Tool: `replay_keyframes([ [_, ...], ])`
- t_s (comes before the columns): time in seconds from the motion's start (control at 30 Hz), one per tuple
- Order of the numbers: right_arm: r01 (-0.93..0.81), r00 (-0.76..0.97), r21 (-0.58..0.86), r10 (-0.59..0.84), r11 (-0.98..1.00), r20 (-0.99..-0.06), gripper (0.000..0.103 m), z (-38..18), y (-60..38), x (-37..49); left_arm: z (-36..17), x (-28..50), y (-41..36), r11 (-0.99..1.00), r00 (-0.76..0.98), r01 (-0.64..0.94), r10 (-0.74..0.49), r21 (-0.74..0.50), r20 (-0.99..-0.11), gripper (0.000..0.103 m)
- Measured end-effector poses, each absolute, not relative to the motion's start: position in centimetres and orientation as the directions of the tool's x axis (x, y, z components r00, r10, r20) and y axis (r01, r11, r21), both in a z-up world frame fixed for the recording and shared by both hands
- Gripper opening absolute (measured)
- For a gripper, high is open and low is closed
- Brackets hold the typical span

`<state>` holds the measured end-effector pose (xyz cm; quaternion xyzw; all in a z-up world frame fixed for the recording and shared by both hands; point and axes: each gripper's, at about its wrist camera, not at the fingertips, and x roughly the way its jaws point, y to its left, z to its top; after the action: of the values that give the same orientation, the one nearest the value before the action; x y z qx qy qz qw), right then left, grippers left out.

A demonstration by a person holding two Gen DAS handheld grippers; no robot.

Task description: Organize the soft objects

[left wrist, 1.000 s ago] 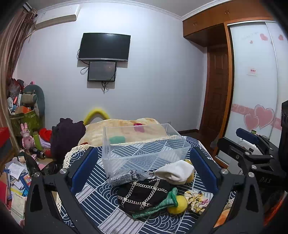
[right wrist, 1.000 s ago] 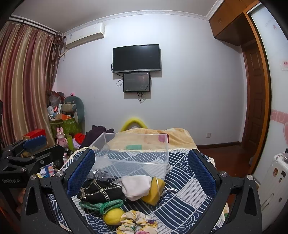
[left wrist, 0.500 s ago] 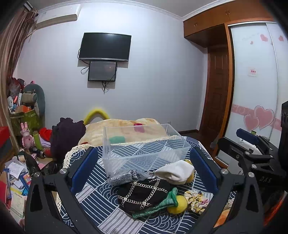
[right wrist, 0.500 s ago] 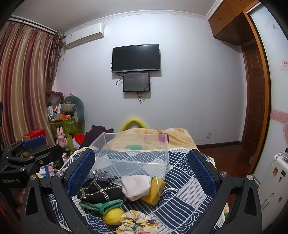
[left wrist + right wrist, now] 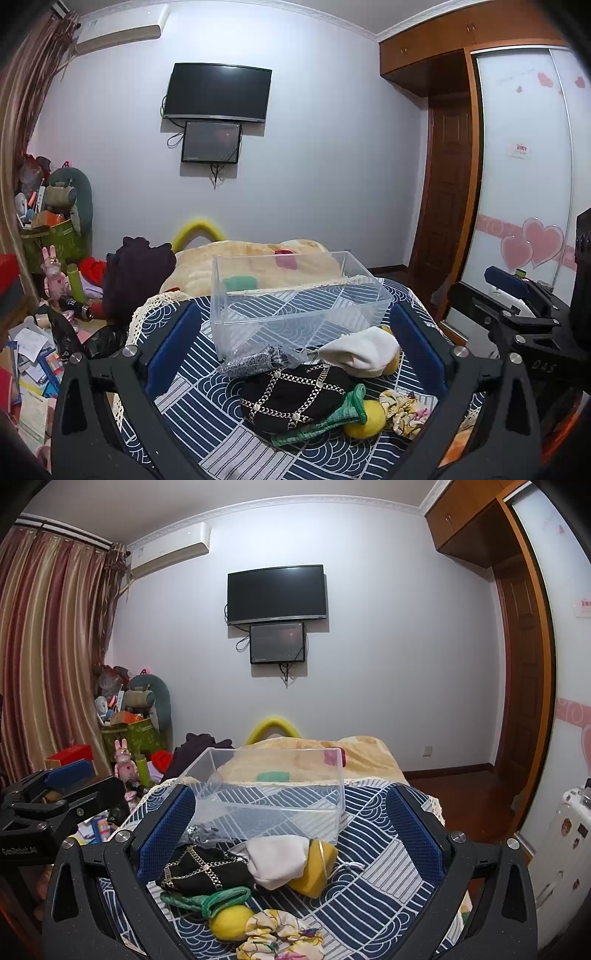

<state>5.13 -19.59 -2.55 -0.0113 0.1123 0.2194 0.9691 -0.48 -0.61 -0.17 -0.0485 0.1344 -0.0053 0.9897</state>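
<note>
Both grippers hang above a table [image 5: 207, 402] covered with a navy cloth printed in white wave patterns, and each holds nothing. The left gripper [image 5: 295, 347] has its 2 blue-padded fingers spread wide, framing the pile of soft things from either side without touching it. The right gripper [image 5: 291, 830] is likewise spread wide and empty, and its black frame shows at the right edge of the left camera's view.

A clear plastic box [image 5: 291, 299] stands on the cloth behind the pile, with nothing resting on its floor. Just in front of it lie the soft things, bunched together. A black hat with chain trim [image 5: 291, 391] sits in the middle, touching a small grey sparkly pouch [image 5: 255, 363] that lies against the box's front wall. A white cloth [image 5: 362, 350] is draped over a yellow sponge [image 5: 314, 864], right of the hat. In front of the hat, a green knitted piece [image 5: 325, 417] wraps partly around a yellow ball [image 5: 365, 417], and a floral scrunchie [image 5: 402, 406] lies touching that ball.

Beyond the table are a beige blanket [image 5: 255, 262] and, on the far wall, a dark TV [image 5: 218, 92].
</note>
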Motion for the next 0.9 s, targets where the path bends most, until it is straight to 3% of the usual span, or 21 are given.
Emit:
replay_keyframes([
  [0.43,-0.459,0.843,0.059,0.456,0.886,-0.285,0.102,-3.9,-19.8,6.8,-1.6,1.1,0.3,0.993,0.953,-0.003,-0.034,-0.121,-0.301,0.103],
  [0.5,-0.464,0.836,0.059,0.458,0.884,-0.303,0.094,-4.3,-19.8,7.2,-2.1,1.6,0.7,0.992,0.949,-0.012,-0.029,-0.128,-0.314,0.102],
  [0.63,-0.484,0.797,0.076,0.475,0.872,-0.374,0.080,-5.3,-19.5,8.3,-3.4,3.4,1.5,0.989,0.929,-0.031,-0.025,-0.146,-0.369,0.088],
  [0.73,-0.501,0.762,0.098,0.492,0.860,-0.420,0.068,-6.2,-19.2,9.2,-4.5,4.8,2.2,0.986,0.912,-0.039,-0.032,-0.164,-0.408,0.087],
  [0.9,-0.511,0.721,0.109,0.494,0.853,-0.486,0.066,-7.4,-18.7,10.6,-6.3,7.0,3.2,0.980,0.888,-0.068,-0.026,-0.188,-0.459,0.084],
])
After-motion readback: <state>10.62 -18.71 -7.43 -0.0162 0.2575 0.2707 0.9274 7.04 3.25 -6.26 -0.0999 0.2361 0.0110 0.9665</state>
